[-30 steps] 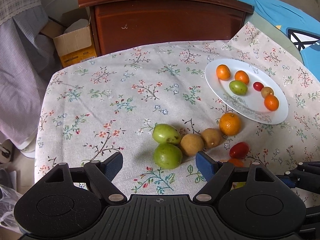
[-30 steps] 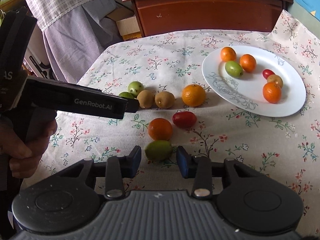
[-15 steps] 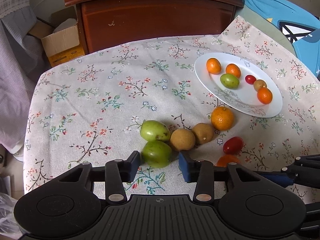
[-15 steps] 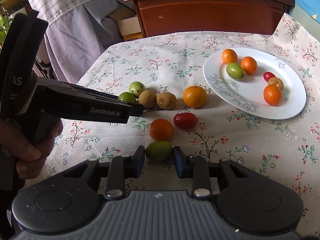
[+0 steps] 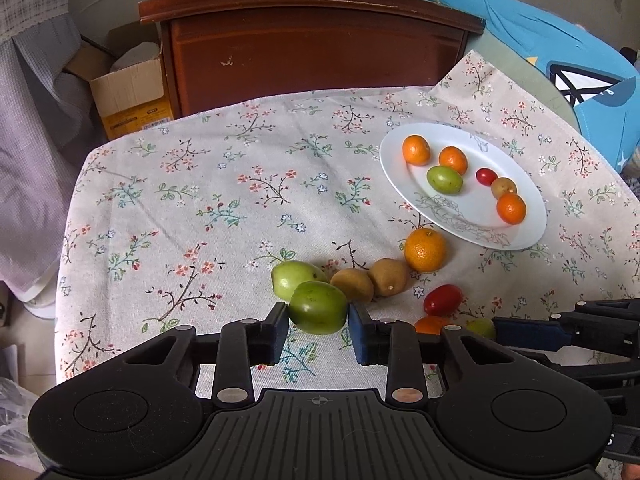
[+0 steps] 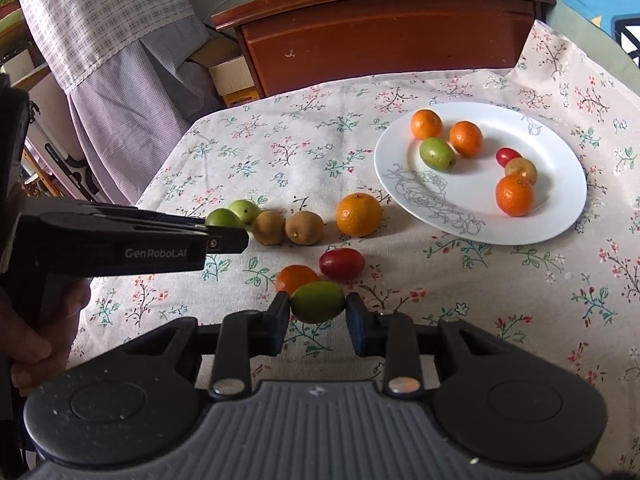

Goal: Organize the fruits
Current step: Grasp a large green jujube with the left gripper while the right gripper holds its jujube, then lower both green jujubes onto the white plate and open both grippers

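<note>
On my left wrist view, the left tongs are closing, their pads already pressed on a green fruit at the near end of a row on the floral-clothed table. Just behind it lie a second green fruit, two brown kiwis and an orange. A red tomato sits nearer me. The white plate at the right holds three small oranges, one green fruit, a cherry tomato and a small brownish fruit.

On my right wrist view, the right tongs grip an olive-green fruit between both pads. Touching it from behind is a small orange, with the red tomato beside that. The plate carries the same six fruits. The left tongs come in from the left edge, held by a hand, their tips at the green fruit.
</note>
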The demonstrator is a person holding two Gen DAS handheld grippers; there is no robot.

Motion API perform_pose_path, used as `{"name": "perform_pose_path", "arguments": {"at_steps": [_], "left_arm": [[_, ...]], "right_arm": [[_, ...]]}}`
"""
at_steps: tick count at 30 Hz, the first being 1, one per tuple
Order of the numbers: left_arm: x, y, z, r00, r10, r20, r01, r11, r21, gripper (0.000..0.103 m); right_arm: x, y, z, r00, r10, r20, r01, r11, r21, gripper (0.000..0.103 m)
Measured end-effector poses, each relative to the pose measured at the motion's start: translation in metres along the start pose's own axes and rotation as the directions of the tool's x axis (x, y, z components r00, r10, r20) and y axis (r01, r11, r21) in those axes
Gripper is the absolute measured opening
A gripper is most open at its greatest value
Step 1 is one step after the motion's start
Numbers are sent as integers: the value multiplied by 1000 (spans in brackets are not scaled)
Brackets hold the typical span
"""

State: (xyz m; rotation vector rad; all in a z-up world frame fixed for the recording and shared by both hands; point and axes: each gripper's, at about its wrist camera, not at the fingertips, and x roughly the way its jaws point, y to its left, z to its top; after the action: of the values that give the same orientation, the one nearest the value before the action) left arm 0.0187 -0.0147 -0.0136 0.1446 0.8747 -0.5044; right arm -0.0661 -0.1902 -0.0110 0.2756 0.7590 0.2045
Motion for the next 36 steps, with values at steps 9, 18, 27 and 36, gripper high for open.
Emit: {"name": "perform_pose_path", "arguments": {"at_steps": [9,18,27,36], "left_arm": [[-6,-5,-1,1000,-4,-7,4,1000,4,30],[-15,-9,5,1000,-16,24,16,1000,-5,30],[-27,-20,27,994,-43,103,43,999,-5,30],[-28,-42,60,979,-117,166,118,993,7,30]], "right_arm": [[-2,-9,4,1000,-12,7,12,999,47,31],[-7,-14,10,999,-19,33,17,998,66,31],[-28,-29,35,991,-32,127,19,994,107,31],[-49,-57,72,971,-79,225,50,990,133,31]]}}
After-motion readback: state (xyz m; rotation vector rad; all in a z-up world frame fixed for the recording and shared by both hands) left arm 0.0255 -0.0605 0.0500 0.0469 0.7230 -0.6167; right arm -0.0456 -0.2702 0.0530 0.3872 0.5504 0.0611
